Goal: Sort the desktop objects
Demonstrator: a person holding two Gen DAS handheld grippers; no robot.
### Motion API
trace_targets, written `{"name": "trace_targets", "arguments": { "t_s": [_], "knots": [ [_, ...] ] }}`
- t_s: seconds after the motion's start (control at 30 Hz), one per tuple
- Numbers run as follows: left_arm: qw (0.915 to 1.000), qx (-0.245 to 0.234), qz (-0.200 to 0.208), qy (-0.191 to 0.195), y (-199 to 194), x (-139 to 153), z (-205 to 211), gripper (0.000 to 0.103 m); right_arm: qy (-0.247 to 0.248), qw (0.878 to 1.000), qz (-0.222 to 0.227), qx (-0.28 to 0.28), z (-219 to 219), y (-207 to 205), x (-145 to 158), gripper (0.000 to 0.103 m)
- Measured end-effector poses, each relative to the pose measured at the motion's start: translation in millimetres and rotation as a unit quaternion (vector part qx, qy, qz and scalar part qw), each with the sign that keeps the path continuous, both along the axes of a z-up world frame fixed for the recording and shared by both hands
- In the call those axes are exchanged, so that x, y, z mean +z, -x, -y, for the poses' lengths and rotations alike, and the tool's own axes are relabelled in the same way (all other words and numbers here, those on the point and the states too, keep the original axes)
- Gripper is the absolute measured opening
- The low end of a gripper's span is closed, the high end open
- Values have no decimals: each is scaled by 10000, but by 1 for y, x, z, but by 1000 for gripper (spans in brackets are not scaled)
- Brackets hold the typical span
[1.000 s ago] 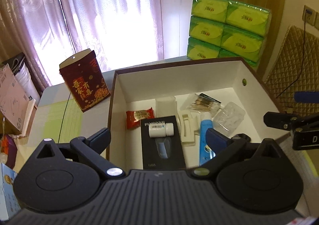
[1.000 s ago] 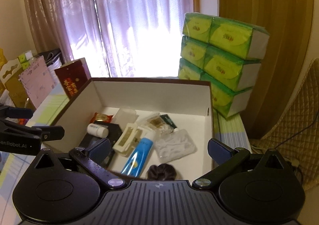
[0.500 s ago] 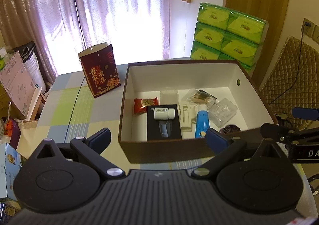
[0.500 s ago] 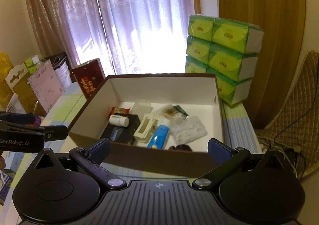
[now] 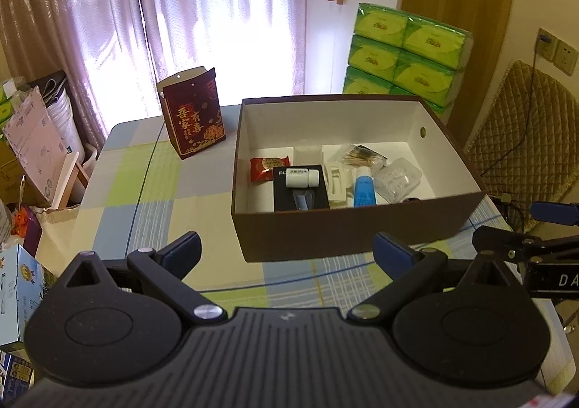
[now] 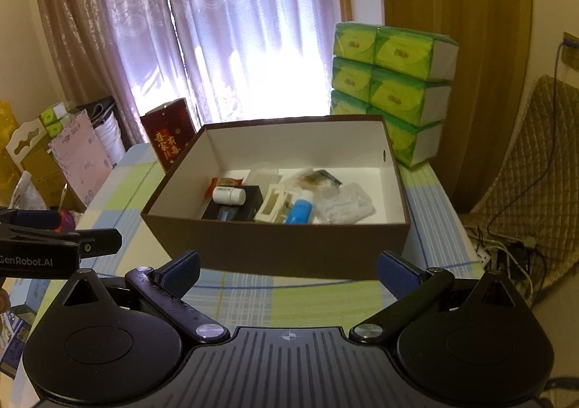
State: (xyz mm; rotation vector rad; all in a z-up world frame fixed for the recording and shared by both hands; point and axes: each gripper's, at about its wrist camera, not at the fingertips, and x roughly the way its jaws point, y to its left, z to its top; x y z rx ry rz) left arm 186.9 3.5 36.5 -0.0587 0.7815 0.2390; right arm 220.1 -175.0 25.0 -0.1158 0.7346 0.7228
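Both pairs of fingers are spread wide and hold nothing. The left gripper hangs back above the near part of the desk, short of the brown box, and the right gripper sits in much the same pose on the other side, also short of the box's near wall.

Inside the box the small things lie together on the white floor: a white pill bottle resting on a flat black package, a red snack packet to its left, a blue tube, a cream plastic tray, a clear blister shell and a crinkled clear bag of brownish bits. A dark rounded item sits low against the near wall, too hidden to name.

On the desk outside the box only a dark red gift bag stands upright, just beside the box's far left corner. Green tissue packs are stacked behind.

Judging by this, the gathering looks nearly or wholly done: the loose things are in the box and both grippers are free. What may remain is the gift bag, if it counts among the things to sort.
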Motion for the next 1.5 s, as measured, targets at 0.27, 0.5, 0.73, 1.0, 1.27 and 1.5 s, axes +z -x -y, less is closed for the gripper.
{"name": "trace_targets", "arguments": {
  "t_s": [0.27, 0.5, 0.73, 1.0, 1.27, 1.5],
  "knots": [
    [9998, -192, 16, 28, 24, -1, 1, 100, 62, 10000, 39, -55, 3, 29, 1, 101],
    [9998, -172, -36, 5, 39, -2, 6, 100, 164, 9998, 141, 4, 10, 45, -1, 101],
    [9999, 12, -112, -17, 51, -5, 16, 100, 250, 9992, 262, 149, 24, 51, -3, 101],
    [9992, 325, -234, -43, 61, -8, 38, 100, 288, 9985, 241, 397, 44, 51, -3, 101],
    [9979, 566, -292, -139, 71, -8, 57, 100, 269, 9979, 88, 587, 61, 49, -10, 101],
    [9968, 683, -358, -191, 79, -10, 67, 100, 312, 9969, -4, 724, 67, 53, -16, 101]
  ]
}}
